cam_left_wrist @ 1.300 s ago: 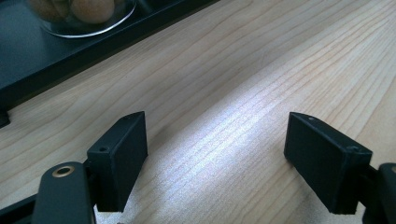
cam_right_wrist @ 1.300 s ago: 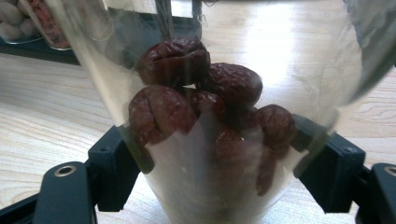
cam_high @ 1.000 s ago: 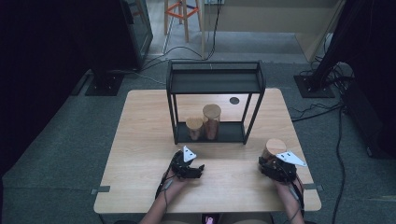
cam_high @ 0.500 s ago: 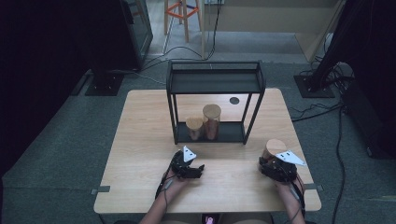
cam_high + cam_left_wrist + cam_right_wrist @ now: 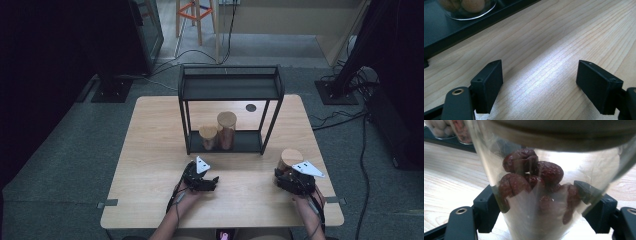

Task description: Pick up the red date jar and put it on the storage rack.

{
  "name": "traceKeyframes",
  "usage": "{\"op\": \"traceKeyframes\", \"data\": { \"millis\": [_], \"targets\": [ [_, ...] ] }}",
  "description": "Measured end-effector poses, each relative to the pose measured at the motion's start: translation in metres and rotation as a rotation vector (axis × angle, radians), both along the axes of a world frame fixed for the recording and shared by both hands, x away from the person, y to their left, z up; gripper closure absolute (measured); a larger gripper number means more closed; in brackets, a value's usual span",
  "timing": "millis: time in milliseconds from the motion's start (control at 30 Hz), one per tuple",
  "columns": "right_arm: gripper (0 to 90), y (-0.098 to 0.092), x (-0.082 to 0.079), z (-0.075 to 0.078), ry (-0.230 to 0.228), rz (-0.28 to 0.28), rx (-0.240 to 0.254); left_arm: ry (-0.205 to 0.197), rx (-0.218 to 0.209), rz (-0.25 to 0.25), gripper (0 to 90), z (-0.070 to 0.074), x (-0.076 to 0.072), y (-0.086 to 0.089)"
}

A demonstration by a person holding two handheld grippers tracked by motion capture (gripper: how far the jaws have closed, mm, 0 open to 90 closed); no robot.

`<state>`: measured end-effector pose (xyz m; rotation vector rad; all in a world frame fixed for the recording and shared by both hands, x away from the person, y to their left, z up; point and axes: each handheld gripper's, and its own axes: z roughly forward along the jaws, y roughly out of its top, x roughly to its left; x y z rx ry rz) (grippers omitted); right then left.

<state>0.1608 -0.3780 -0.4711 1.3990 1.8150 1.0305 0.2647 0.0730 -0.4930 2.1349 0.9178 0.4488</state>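
Note:
A glass jar (image 5: pixel 291 157) with a wooden lid stands on the table's right front; the right gripper view shows dried red dates inside the jar (image 5: pixel 534 177). My right gripper (image 5: pixel 287 173) sits just behind it, jaws spread wide on either side of the glass (image 5: pixel 539 202), and I cannot tell whether they touch it. My left gripper (image 5: pixel 207 179) rests on the bare wood at centre front, open with nothing between its jaws (image 5: pixel 540 80). A black two-level shelf (image 5: pixel 230 87) stands mid-table.
On the shelf's lower level stand a short jar (image 5: pixel 208 137) and a taller jar (image 5: pixel 226 130), both with wooden lids. A round black hole (image 5: pixel 251 107) marks the table behind the shelf. A stool, cables and stands lie on the floor beyond.

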Motion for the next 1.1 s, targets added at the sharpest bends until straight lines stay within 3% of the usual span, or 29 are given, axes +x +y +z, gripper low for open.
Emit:
{"op": "traceKeyframes", "data": {
  "millis": [733,1100],
  "targets": [
    [24.8,0.013,0.007,0.01,-0.021,0.056,-0.012,0.003,0.0,-0.001,21.4,0.0,0.0,0.0],
    [24.9,0.016,0.008,0.006,-0.035,0.078,0.009,0.002,-0.001,-0.001,21.4,0.0,0.0,0.0]
  ]
}}
